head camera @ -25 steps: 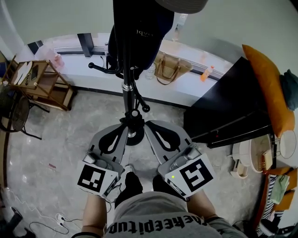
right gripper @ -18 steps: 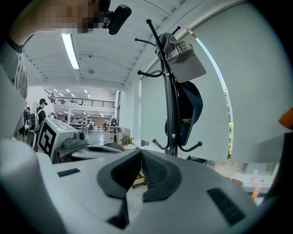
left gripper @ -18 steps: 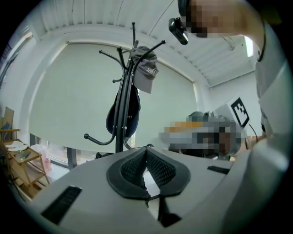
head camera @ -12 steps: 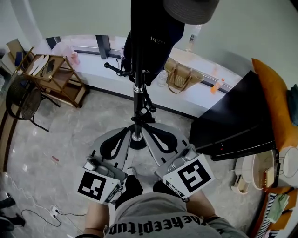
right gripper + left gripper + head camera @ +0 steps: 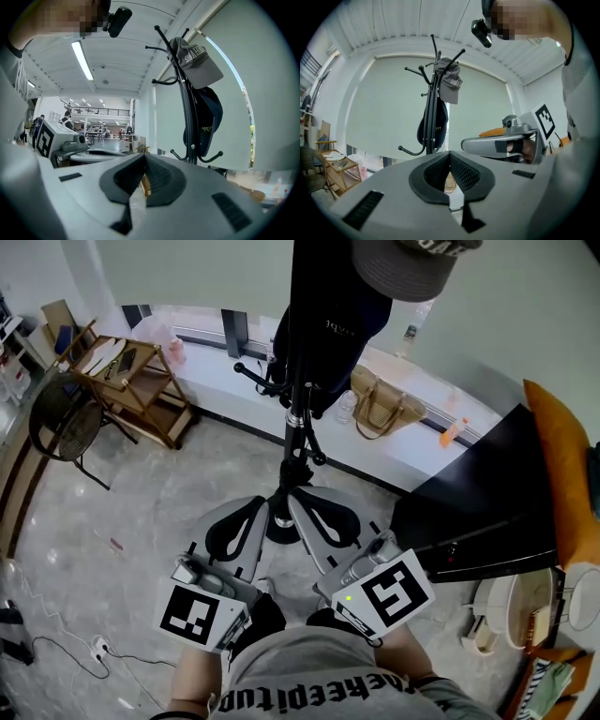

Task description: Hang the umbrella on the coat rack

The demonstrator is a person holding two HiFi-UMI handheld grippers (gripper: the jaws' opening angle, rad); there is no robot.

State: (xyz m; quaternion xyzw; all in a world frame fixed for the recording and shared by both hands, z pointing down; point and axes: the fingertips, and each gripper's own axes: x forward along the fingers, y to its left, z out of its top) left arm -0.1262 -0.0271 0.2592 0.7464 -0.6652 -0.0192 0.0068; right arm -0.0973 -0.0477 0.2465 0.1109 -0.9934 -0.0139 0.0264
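No umbrella shows in any view. The black coat rack point(image 5: 298, 427) stands straight ahead, with a grey cap point(image 5: 412, 263) on top and a dark bag point(image 5: 328, 324) hanging below it. My left gripper point(image 5: 261, 507) and right gripper point(image 5: 298, 507) are held side by side, level, pointing at the rack's base. Both are shut with nothing between the pads. In the left gripper view the shut left gripper point(image 5: 450, 159) faces the rack point(image 5: 433, 93) and cap point(image 5: 450, 84). The right gripper point(image 5: 143, 173) sees the rack point(image 5: 187, 108) to its right.
A wooden shelf unit point(image 5: 131, 381) and a dark chair point(image 5: 61, 427) stand at the left. A tan handbag point(image 5: 384, 404) and an orange bottle point(image 5: 450, 435) sit on the window ledge. A black cabinet point(image 5: 487, 512) and an orange cushion point(image 5: 562, 456) are at the right. A cable point(image 5: 56, 648) lies on the floor.
The head view has swung, so the rack and ledge now sit further right and lower. Both grippers have risen a little and stay shut and side by side.
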